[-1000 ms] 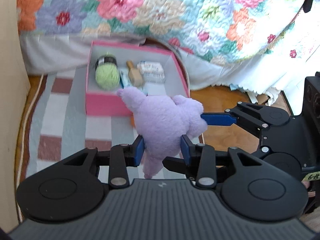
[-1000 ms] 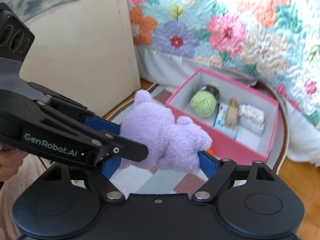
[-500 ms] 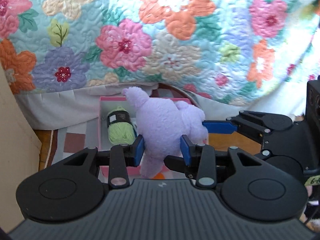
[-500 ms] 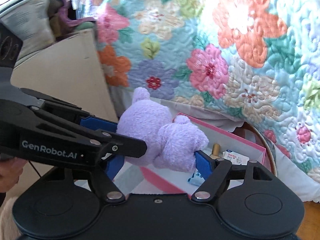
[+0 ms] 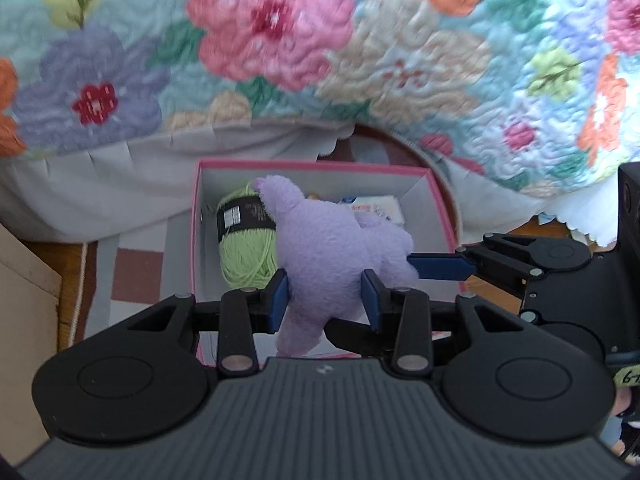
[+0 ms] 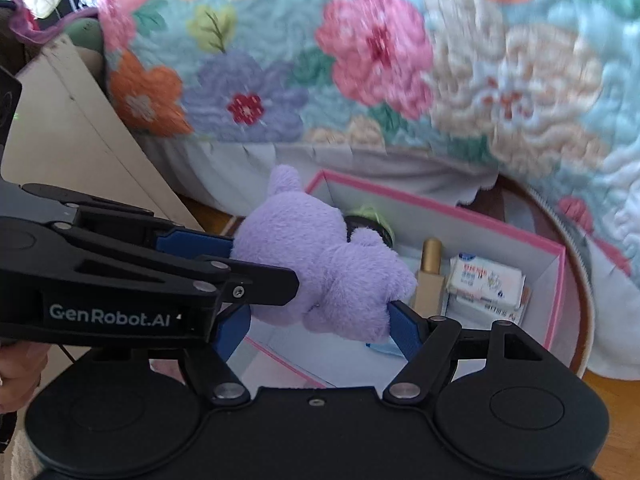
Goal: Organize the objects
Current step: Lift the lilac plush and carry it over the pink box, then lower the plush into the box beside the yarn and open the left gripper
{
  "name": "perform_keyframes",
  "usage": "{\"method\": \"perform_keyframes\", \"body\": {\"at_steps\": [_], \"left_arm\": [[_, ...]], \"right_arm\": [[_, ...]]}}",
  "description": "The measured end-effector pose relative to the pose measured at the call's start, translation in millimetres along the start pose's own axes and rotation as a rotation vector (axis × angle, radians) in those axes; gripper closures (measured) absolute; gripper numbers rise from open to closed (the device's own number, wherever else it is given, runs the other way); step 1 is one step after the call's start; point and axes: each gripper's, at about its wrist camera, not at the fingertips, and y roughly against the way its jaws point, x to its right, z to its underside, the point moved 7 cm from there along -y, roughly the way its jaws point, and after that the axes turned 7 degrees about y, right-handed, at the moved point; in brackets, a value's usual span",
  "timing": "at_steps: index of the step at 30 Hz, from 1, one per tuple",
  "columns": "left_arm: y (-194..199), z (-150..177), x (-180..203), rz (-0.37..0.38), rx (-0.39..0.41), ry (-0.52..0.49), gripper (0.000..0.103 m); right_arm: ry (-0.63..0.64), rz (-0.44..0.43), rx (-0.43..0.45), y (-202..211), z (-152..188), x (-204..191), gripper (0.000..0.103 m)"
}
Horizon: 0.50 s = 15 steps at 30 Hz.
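Observation:
A purple plush toy (image 5: 328, 252) hangs between both grippers, just above the pink box (image 5: 196, 240). My left gripper (image 5: 324, 300) is shut on the toy's lower part. My right gripper (image 6: 316, 320) is shut on the toy (image 6: 320, 264) from the side; its blue finger also shows in the left wrist view (image 5: 440, 266). The box (image 6: 560, 280) holds a green yarn ball (image 5: 244, 252), a gold-capped bottle (image 6: 430, 272) and white tissue packs (image 6: 486, 284). The toy hides part of the box's inside.
A floral quilt (image 5: 320, 60) hangs over the bed right behind the box. A beige board (image 6: 72, 128) leans at the left. A striped rug (image 5: 132, 272) lies under the box, on a wooden floor (image 6: 612, 420).
Both grippers have carried the toy forward, from in front of the box to over its open inside. The box and quilt loom larger now.

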Motion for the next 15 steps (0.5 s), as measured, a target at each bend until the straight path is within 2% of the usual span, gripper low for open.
{"method": "perform_keyframes", "body": {"at_steps": [10, 15], "left_arm": [[-67.5, 13.0, -21.2, -0.04, -0.099, 0.041, 0.066], [-91.6, 20.6, -29.7, -0.059, -0.124, 0.055, 0.065]], "right_arm": [[-0.094, -0.056, -0.065, -59.9, 27.7, 28.5, 0.025], [-0.116, -0.066, -0.094, -83.0, 39.0, 35.4, 0.025]]}}
